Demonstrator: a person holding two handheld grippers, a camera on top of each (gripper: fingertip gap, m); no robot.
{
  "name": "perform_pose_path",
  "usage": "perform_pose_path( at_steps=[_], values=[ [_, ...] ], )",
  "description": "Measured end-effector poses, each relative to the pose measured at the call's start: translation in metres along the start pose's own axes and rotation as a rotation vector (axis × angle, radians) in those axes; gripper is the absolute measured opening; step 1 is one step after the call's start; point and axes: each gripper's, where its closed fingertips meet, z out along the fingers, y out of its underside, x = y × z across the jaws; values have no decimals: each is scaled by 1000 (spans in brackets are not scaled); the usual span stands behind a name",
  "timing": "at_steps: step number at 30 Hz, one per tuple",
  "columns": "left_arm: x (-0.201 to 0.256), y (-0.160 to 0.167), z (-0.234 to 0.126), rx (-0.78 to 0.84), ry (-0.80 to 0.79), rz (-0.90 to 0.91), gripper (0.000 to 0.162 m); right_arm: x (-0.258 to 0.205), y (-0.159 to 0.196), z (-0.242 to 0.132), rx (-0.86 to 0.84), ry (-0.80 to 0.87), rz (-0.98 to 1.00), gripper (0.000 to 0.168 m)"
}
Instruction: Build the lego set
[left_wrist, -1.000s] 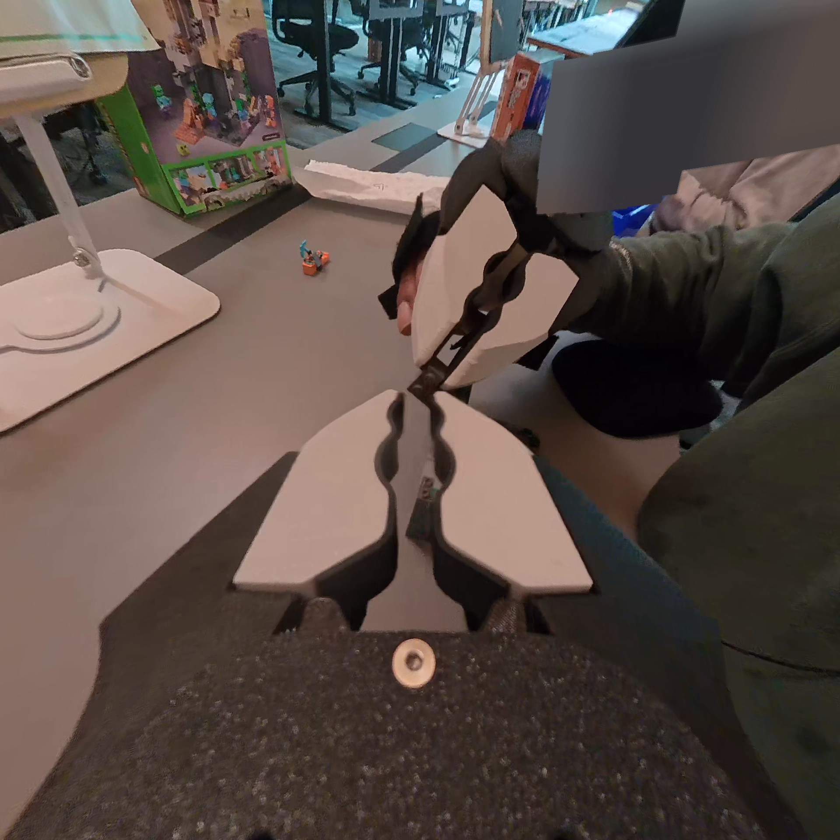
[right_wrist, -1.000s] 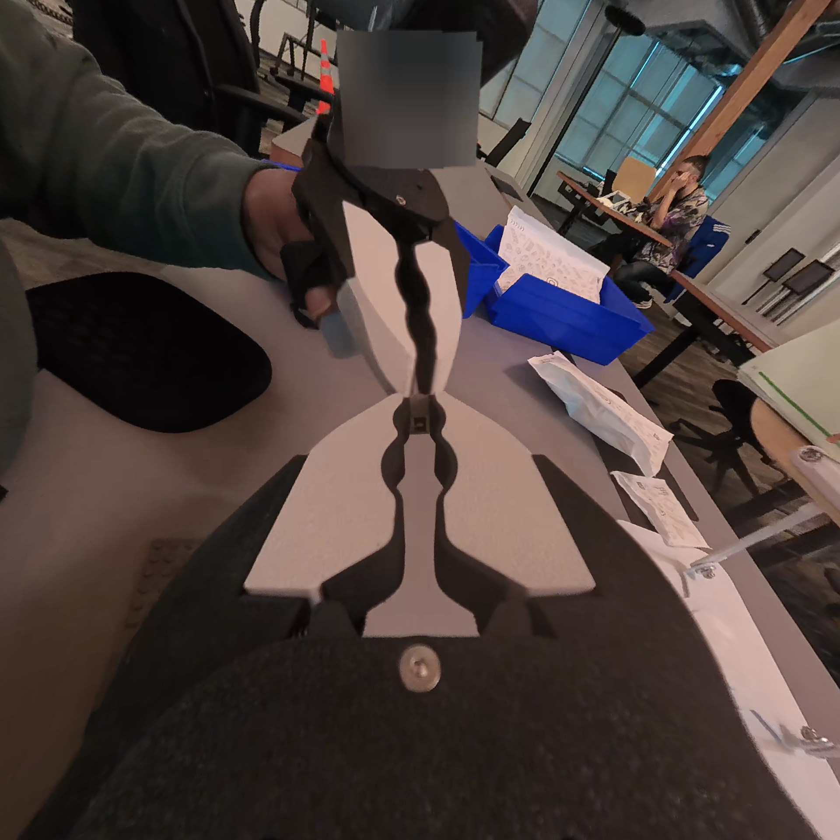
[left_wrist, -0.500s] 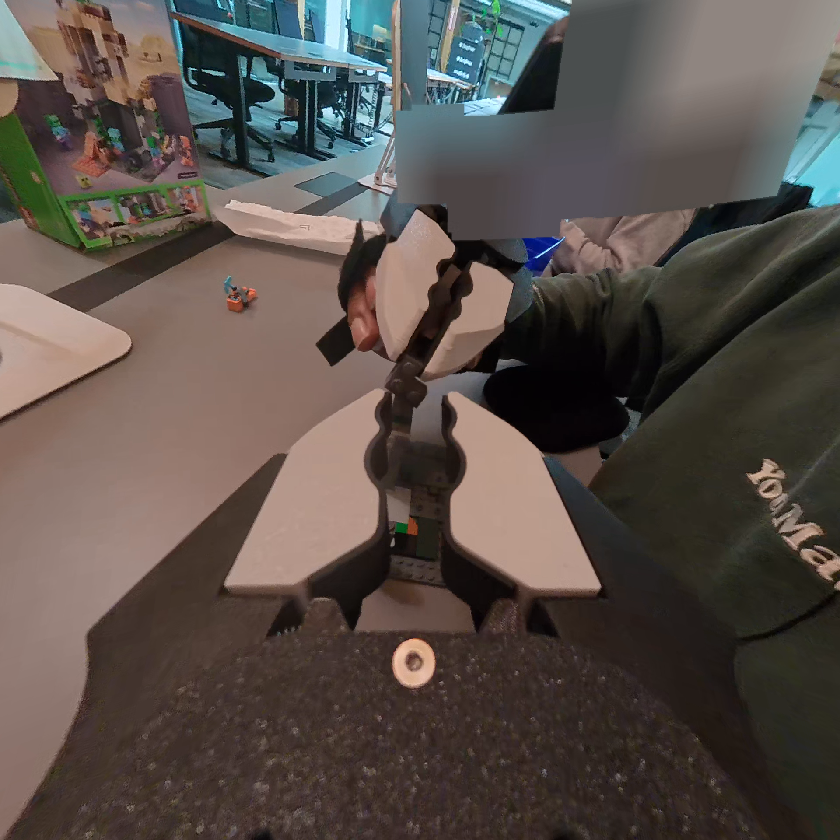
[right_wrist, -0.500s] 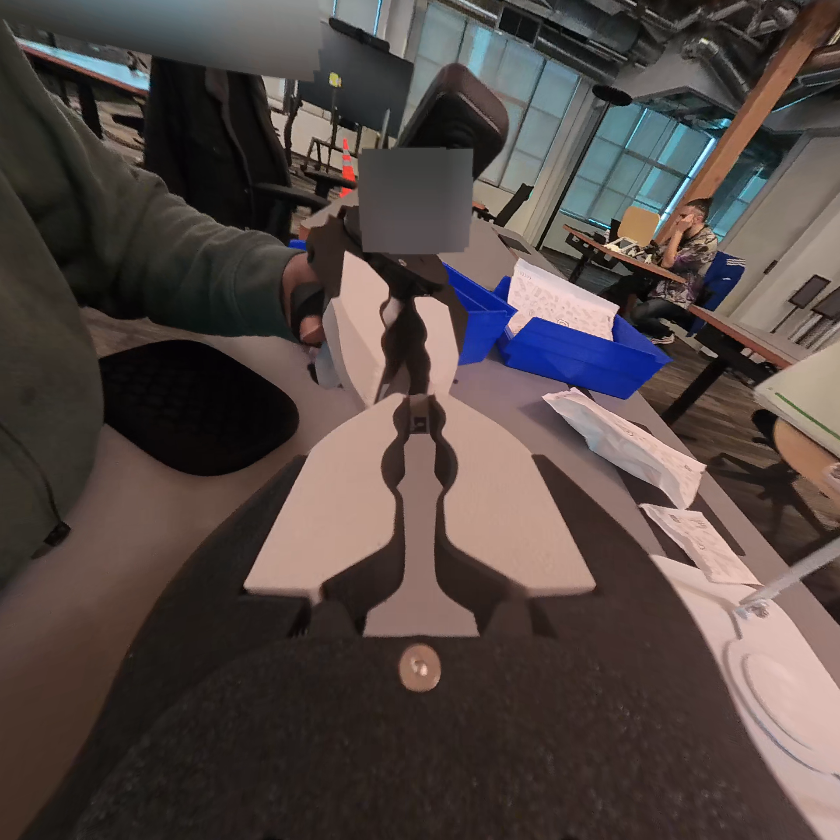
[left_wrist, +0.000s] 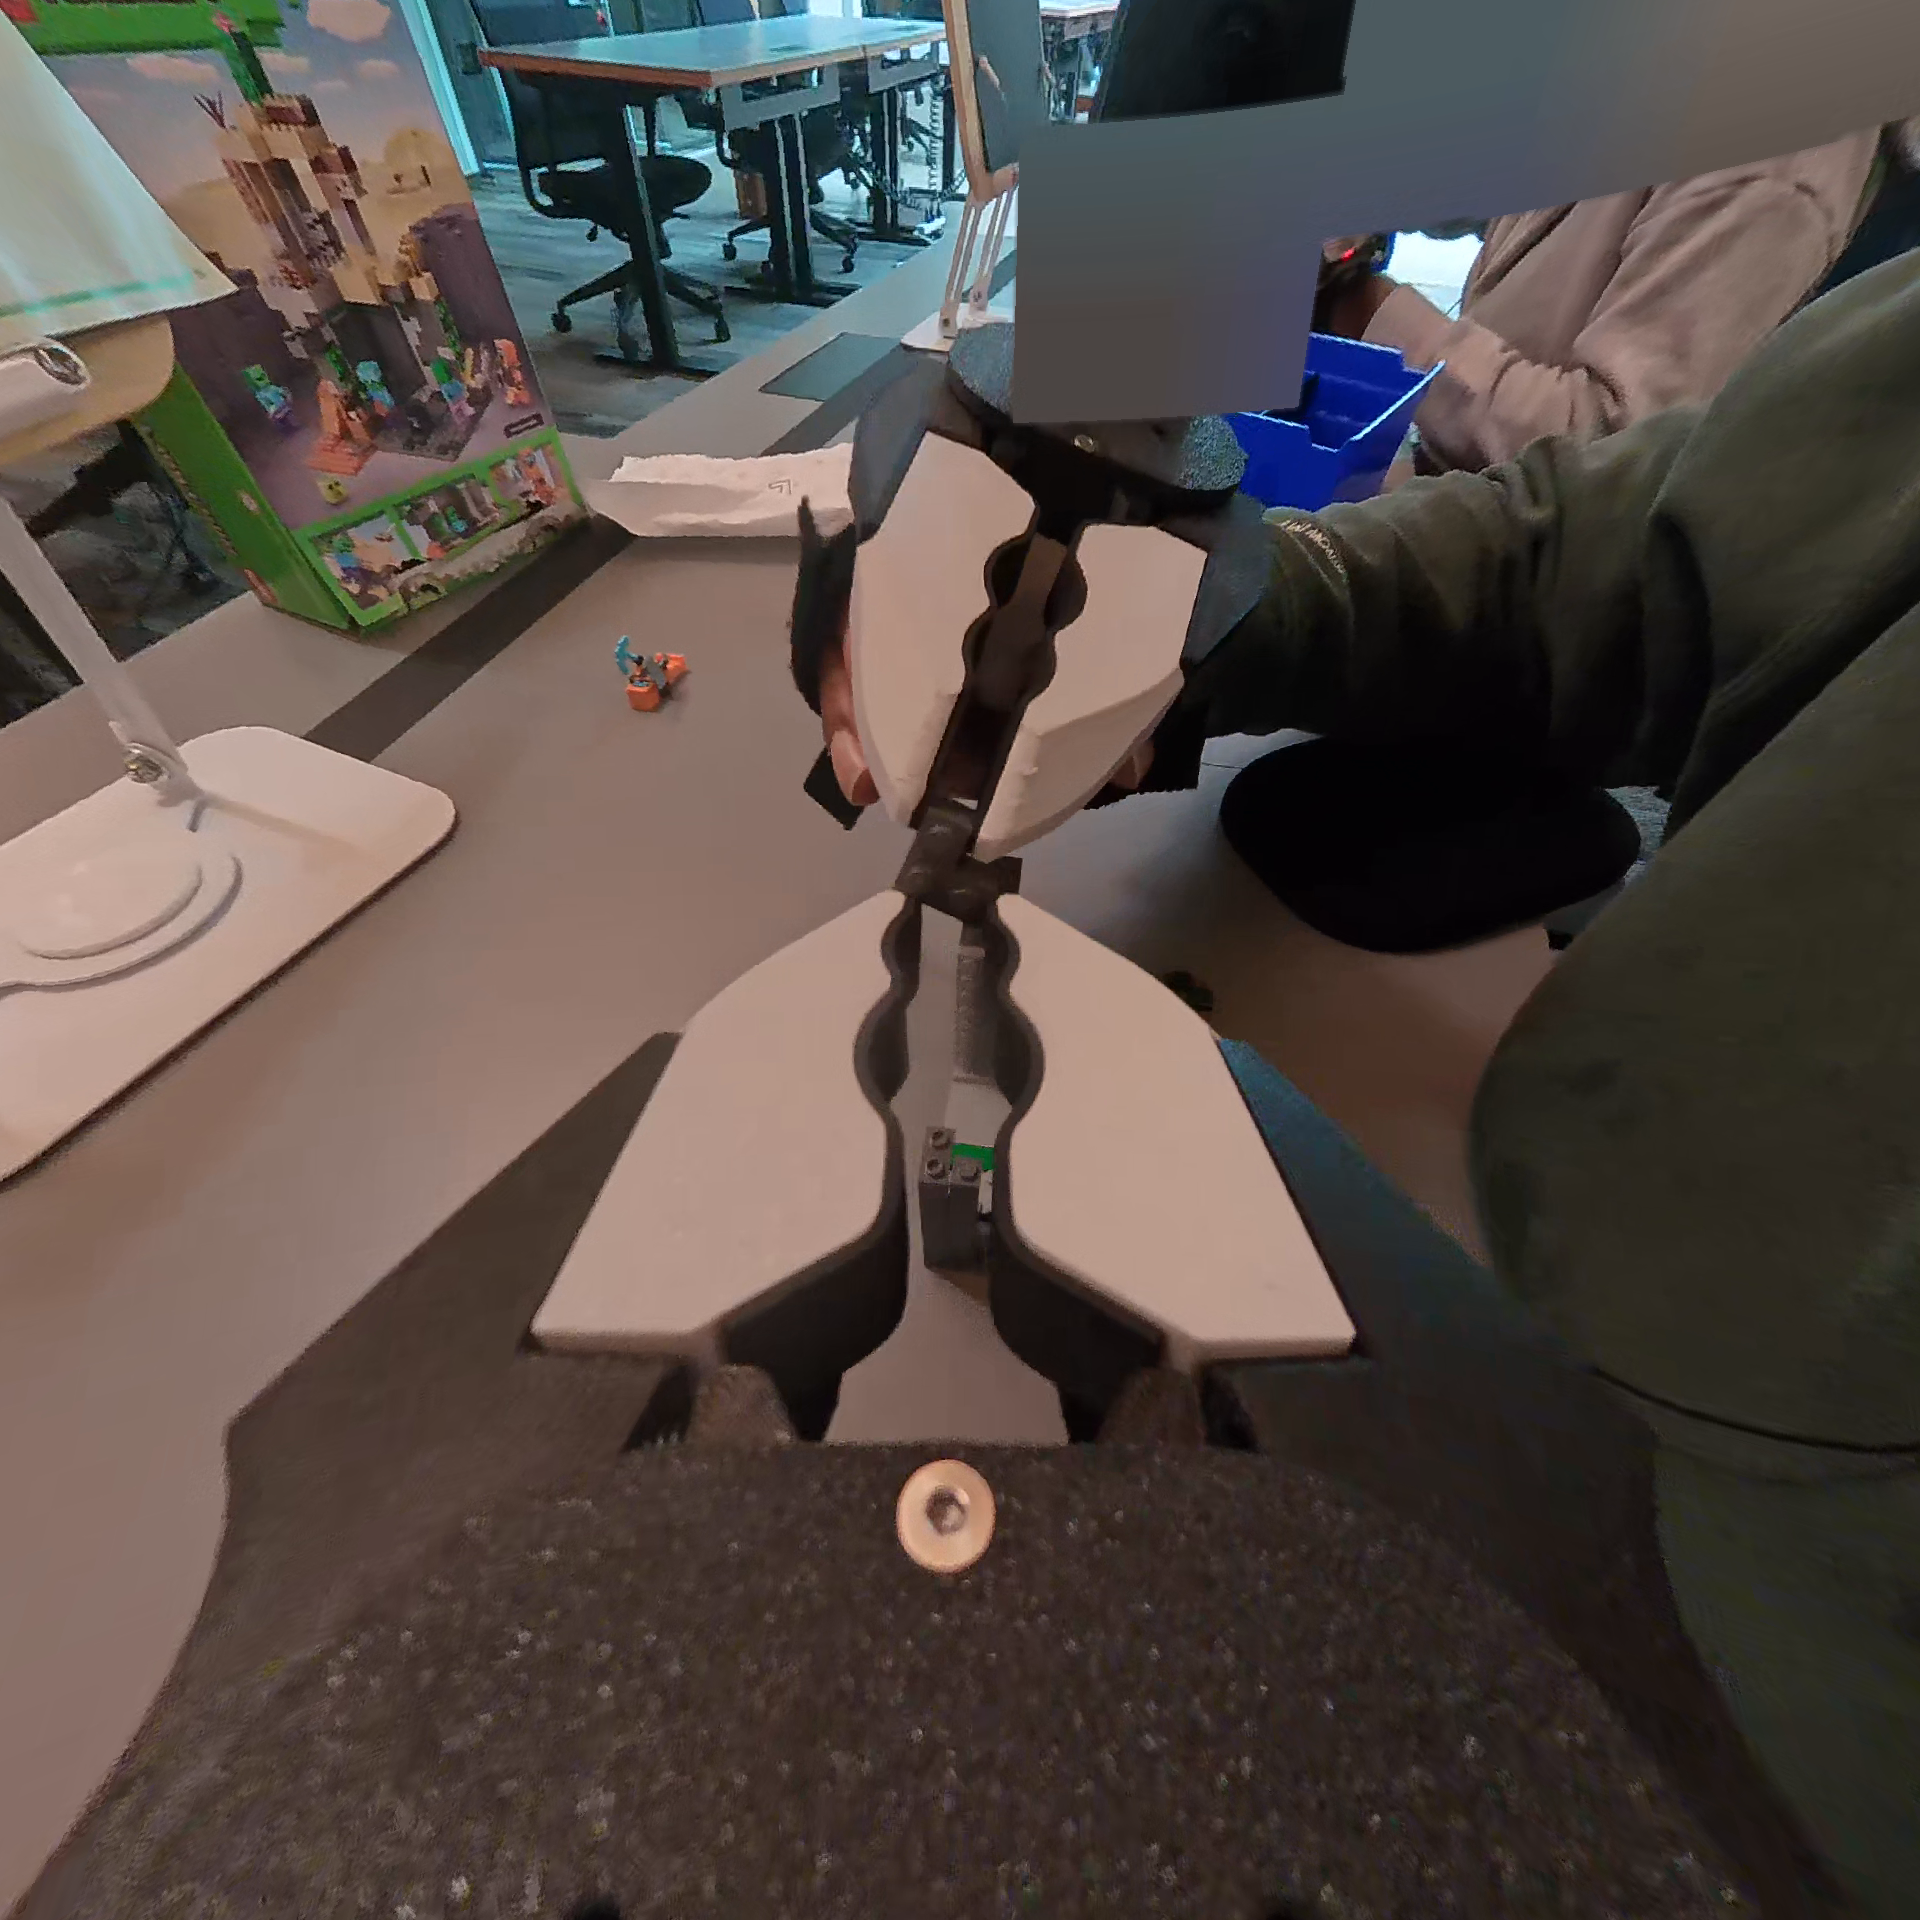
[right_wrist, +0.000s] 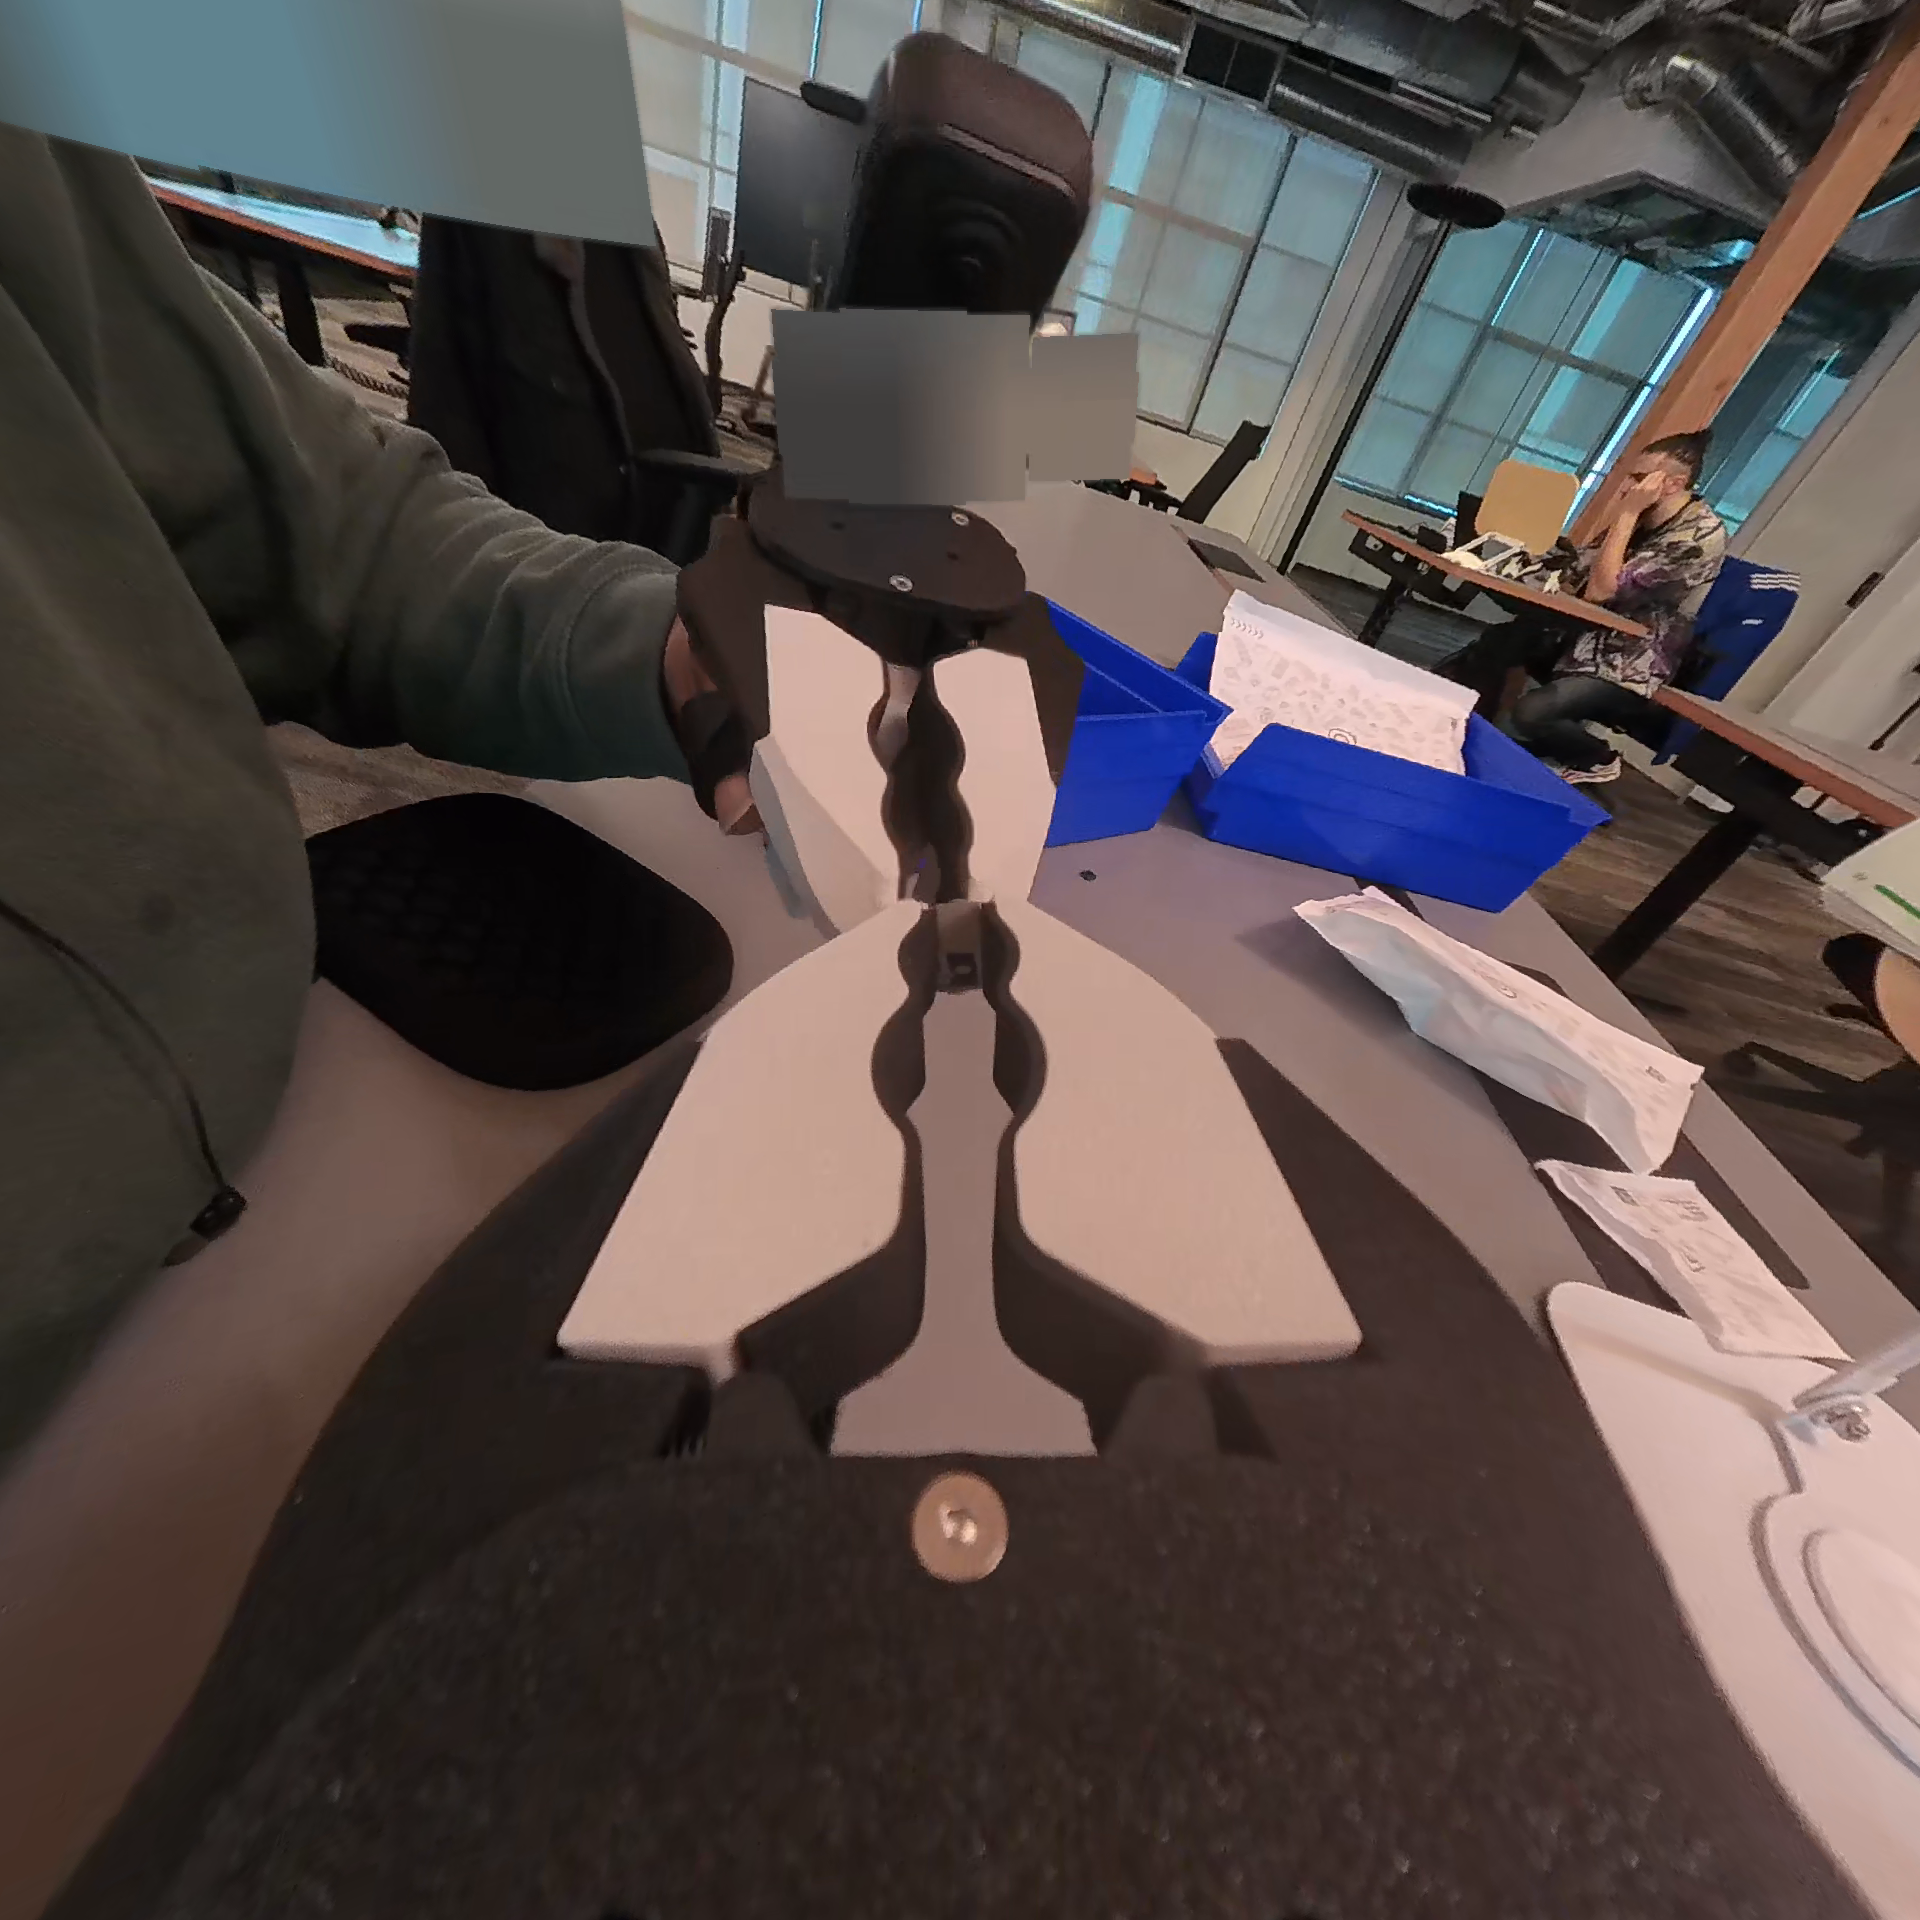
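Note:
My left gripper (left_wrist: 951, 909) is shut on a grey lego assembly (left_wrist: 951, 1205) with a green spot, held deep between its fingers above the grey table (left_wrist: 520, 935). My right gripper (right_wrist: 956, 914) is shut on a small dark grey piece (right_wrist: 956, 961) at its tips. The two grippers meet tip to tip in the air. The small piece (left_wrist: 961, 883) touches the left fingertips. The right gripper also shows in the left wrist view (left_wrist: 951, 847), and the left gripper in the right wrist view (right_wrist: 935, 878). How the piece meets the assembly is hidden.
A lego box (left_wrist: 364, 364), a white lamp base (left_wrist: 156, 883), a small orange and blue figure (left_wrist: 649, 681) and a white bag (left_wrist: 727, 499) lie on the table. Blue bins (right_wrist: 1351, 790), white bags (right_wrist: 1496, 1029) and a black seat cushion (right_wrist: 499, 935) are nearby.
Both grippers have stayed tip to tip while tilting together. The left jaws stood wider half a second ago and are narrower now.

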Motion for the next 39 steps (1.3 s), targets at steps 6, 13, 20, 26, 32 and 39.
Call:
perform_pose_path(
  at_steps=[6, 13, 20, 26, 32, 39],
  values=[
    [0, -6, 0, 33, -18, 26, 22, -1, -1, 0, 18, -15, 19, 7],
    [3, -5, 2, -13, -41, 123, 17, -5, 0, 1, 21, -39, 38, 7],
    [0, 10, -2, -128, -26, 149, 17, -5, -1, -8, -32, -80, 82, 17],
    [-6, 49, -13, -394, -12, 149, 17, -6, 41, -64, -322, -82, 128, 35],
    [-3, 75, -6, -524, 41, 112, 17, -41, 135, -96, -642, -106, 222, 47],
    [1, 72, 4, -584, 54, 127, 17, -48, 164, -65, -671, -214, 246, 33]
  ],
)
